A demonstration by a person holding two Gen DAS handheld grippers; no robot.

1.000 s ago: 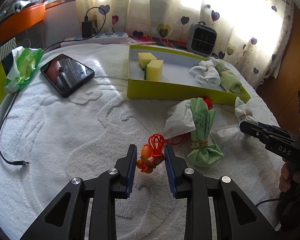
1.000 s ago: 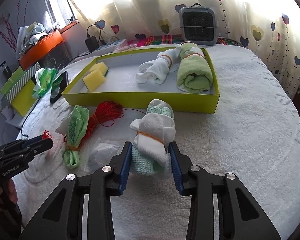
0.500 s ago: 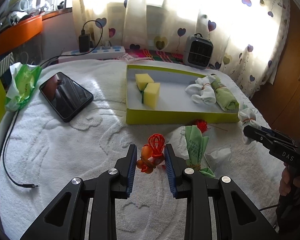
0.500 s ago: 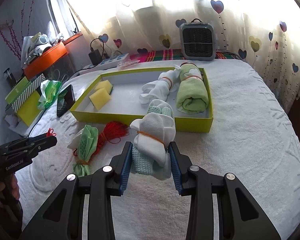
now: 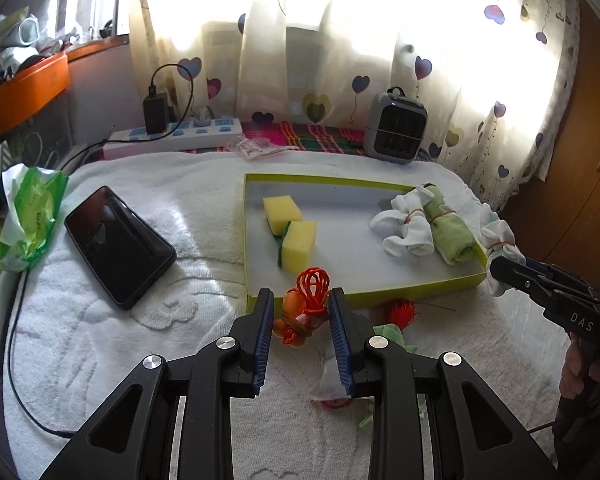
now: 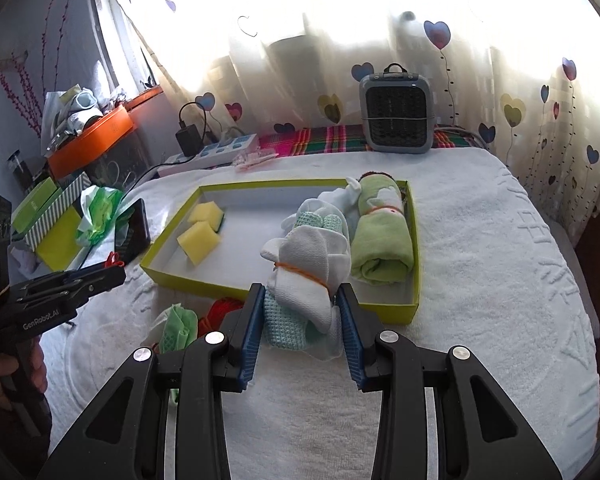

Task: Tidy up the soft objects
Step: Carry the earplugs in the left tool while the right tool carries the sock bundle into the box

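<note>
My left gripper [image 5: 301,306] is shut on an orange string bundle [image 5: 306,304], held above the front edge of the yellow-green tray [image 5: 256,184]. My right gripper [image 6: 300,300] is shut on a white-and-mint cloth bundle [image 6: 308,264] tied with an orange band, held above the tray's [image 6: 284,182] front right. Two yellow sponges [image 5: 290,228] lie in the tray's left part. A white cloth bundle [image 5: 406,226] and a green rolled towel [image 5: 448,232] lie in its right part. A green cloth bundle [image 6: 176,326] and red string [image 6: 220,308] lie on the towel before the tray.
A black phone [image 5: 118,244] lies left of the tray on the white towel. A green-and-white packet [image 5: 30,216] is at far left. A power strip [image 5: 172,136] and a small grey heater [image 5: 398,128] stand at the back. A black cable [image 5: 18,344] runs along the left edge.
Both grippers have risen and moved forward toward the tray with their bundles. The green cloth bundle and red string now lie below and behind the fingertips.
</note>
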